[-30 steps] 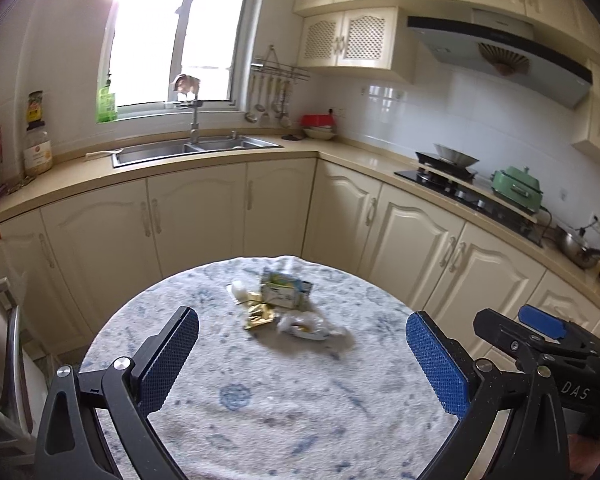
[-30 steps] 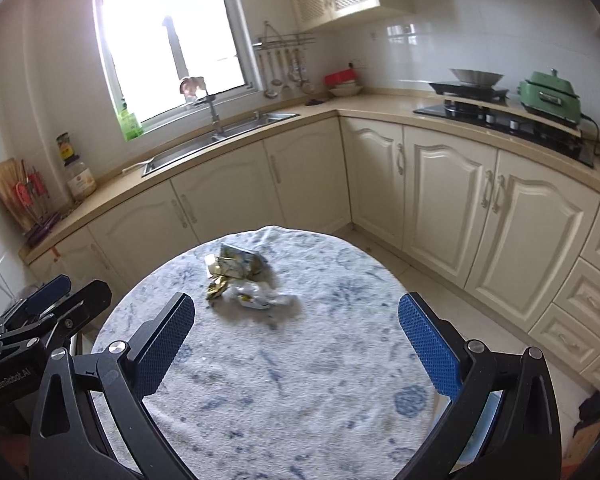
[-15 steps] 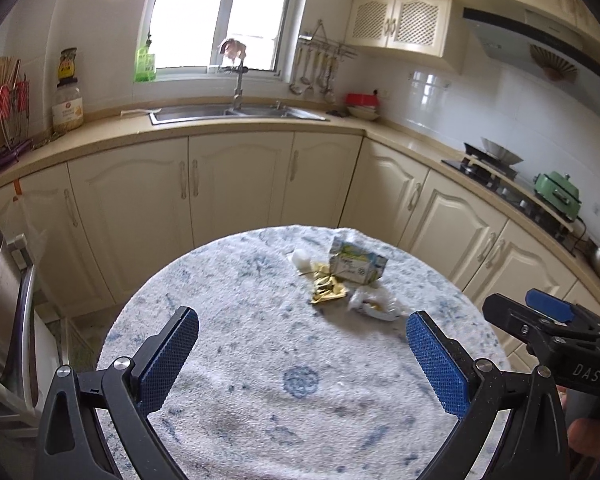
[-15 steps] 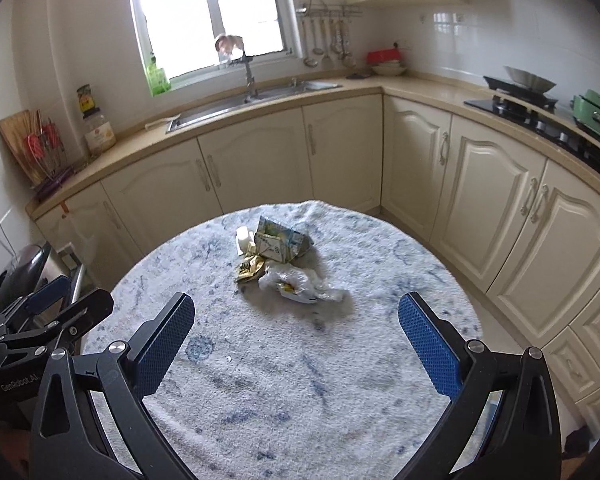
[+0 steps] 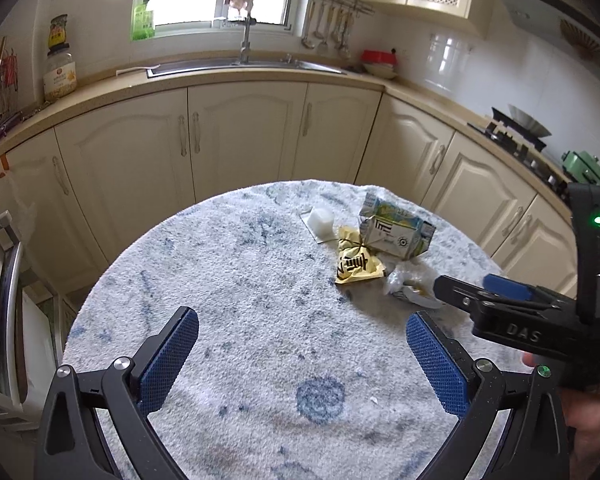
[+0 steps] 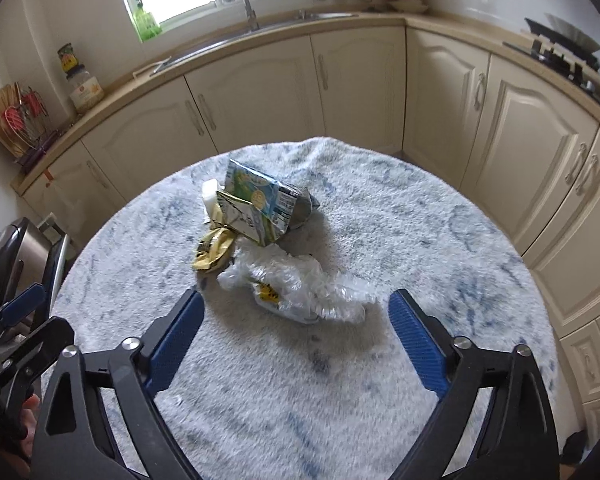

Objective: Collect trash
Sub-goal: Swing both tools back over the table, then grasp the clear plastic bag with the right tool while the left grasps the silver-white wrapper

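Observation:
A small heap of trash lies on the round table: a crushed milk carton, a yellow wrapper, a crumpled clear plastic bag and a small white cup. My right gripper is open and empty, low over the table, with the plastic bag just ahead between its fingers. My left gripper is open and empty over the table's near left part, short of the heap. The right gripper also shows at the right of the left wrist view.
The table wears a fuzzy white-and-blue cloth. Cream kitchen cabinets curve behind it, with a sink under the window and a stove at right. A steel bin stands left of the table.
Both grippers have moved forward and down toward the heap. The right one has closed in until the plastic bag sits just ahead of its open fingers. Both stay open.

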`<state>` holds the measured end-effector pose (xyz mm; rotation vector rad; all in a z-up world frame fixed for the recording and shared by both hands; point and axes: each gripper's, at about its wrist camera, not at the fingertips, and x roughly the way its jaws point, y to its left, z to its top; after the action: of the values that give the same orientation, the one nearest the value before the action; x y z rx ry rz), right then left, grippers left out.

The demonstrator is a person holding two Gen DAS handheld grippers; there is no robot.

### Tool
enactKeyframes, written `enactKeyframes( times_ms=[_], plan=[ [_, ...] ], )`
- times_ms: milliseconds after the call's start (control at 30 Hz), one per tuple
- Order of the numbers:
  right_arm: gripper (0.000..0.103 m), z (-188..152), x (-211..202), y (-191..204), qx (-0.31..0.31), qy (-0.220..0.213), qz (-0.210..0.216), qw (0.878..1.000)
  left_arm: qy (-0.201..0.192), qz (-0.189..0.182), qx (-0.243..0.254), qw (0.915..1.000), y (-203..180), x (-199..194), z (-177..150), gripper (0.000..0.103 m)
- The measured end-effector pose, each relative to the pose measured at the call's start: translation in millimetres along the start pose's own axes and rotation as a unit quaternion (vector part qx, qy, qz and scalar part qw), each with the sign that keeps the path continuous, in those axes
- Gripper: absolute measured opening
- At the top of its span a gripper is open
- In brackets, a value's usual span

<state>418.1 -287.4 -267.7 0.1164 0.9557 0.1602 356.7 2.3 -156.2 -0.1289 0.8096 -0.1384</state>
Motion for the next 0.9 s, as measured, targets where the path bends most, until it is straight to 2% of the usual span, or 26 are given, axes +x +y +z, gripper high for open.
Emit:
enactKeyframes(
  times_ms=[200, 267, 300, 400, 567, 700, 900],
  plan=[
    [0.071, 12, 47, -4, -0.014, 0.038, 0.017, 0.999, 0.016, 0.007, 0.002, 0.9998, -4, 34, 13, 0.102],
    [0.062, 15, 55, -2, -0.021, 0.041, 0.035, 0.998, 0.020, 0.010, 0.005, 0.9997, -5, 43, 17, 0.102],
    [0.052, 15, 56, 1, -0.027, 0.041, 0.040, 0.998, 0.021, 0.010, 0.006, 0.9997, -6, 48, 16, 0.102],
    [0.036, 15, 51, 7, -0.047, 0.033, 0.045, 0.997, 0.023, 0.010, 0.007, 0.9997, -10, 58, 17, 0.102],
    [0.028, 3, 32, -13, -0.002, 0.029, 0.067, 0.997, 0.026, 0.004, 0.015, 0.9996, -21, 66, 15, 0.102],
    [0.028, -10, 12, -28, 0.022, 0.021, 0.075, 0.997, 0.032, -0.004, 0.023, 0.9992, -34, 70, 8, 0.102],
    [0.028, -28, -7, -46, 0.042, 0.013, 0.058, 0.997, 0.044, -0.017, 0.046, 0.9978, -65, 75, -6, 0.102]
  ],
)
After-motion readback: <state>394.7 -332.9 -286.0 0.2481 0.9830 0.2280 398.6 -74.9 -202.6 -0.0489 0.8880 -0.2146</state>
